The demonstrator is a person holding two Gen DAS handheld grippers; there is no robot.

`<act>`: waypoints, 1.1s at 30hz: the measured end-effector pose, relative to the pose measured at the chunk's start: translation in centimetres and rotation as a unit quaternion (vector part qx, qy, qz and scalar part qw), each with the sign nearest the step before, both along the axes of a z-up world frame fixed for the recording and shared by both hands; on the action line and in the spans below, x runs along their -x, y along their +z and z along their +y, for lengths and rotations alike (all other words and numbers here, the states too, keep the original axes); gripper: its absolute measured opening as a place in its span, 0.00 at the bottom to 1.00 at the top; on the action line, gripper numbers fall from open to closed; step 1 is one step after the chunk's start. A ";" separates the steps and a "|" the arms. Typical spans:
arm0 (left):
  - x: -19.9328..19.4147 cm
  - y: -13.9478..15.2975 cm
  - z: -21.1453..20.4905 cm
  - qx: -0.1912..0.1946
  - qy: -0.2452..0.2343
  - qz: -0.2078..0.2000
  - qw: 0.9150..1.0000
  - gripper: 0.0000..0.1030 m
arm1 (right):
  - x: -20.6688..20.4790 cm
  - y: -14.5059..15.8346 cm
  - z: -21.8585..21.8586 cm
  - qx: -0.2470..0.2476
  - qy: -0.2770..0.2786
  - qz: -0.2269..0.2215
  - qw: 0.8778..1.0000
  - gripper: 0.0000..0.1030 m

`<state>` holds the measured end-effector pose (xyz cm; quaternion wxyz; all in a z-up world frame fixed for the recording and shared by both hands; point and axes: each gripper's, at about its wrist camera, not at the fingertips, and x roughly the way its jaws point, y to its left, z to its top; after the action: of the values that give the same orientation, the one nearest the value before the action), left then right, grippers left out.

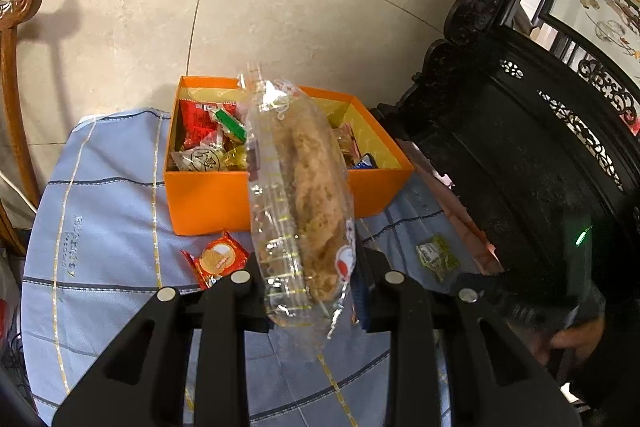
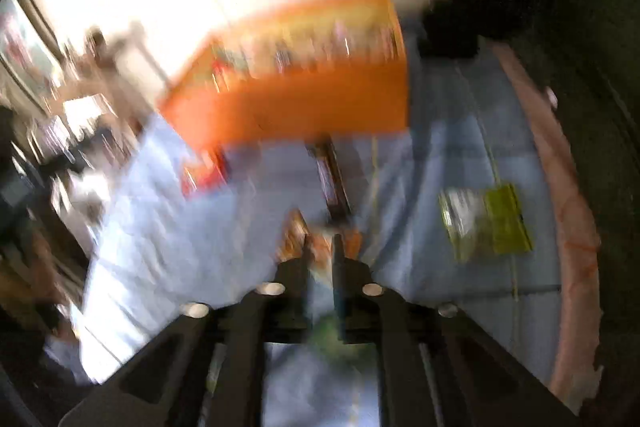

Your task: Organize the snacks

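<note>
My left gripper [image 1: 310, 277] is shut on a long clear-wrapped bread snack [image 1: 308, 195] and holds it upright above the cloth, in front of the orange box [image 1: 208, 203]. The box holds several wrapped snacks. A red biscuit packet [image 1: 218, 259] lies on the cloth just before the box. A green packet [image 1: 436, 255] lies to the right. The right wrist view is badly blurred. There my right gripper [image 2: 322, 247] is nearly closed around a small orange-wrapped snack [image 2: 318, 247]. The orange box [image 2: 312, 107] is ahead and the green packet [image 2: 492, 223] is to the right.
The table has a light blue checked cloth [image 1: 104, 227]. A dark carved wooden chair [image 1: 520, 155] stands close on the right. A brown wooden chair arm [image 1: 16, 67] is at the left. Beige floor tiles lie beyond the table.
</note>
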<state>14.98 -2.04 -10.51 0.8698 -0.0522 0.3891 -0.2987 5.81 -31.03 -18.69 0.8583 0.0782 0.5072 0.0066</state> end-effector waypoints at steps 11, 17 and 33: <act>1.5 -3.3 -0.3 -0.021 -0.013 0.028 0.999 0.26 | 0.9 -8.4 2.5 0.040 0.019 0.056 0.997 0.34; 1.5 -10.8 -0.4 -0.092 -0.010 0.089 0.992 0.26 | 1.5 -7.8 2.2 0.044 0.020 0.058 0.997 0.34; 3.2 -15.1 -1.8 -0.102 -0.051 0.112 0.987 0.25 | 3.0 -5.6 1.4 -0.020 0.019 0.035 0.999 0.34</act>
<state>11.79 -3.80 -25.62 0.8048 0.0241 0.5151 -0.2938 2.86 -29.59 -24.29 0.8381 0.0857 0.5378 0.0302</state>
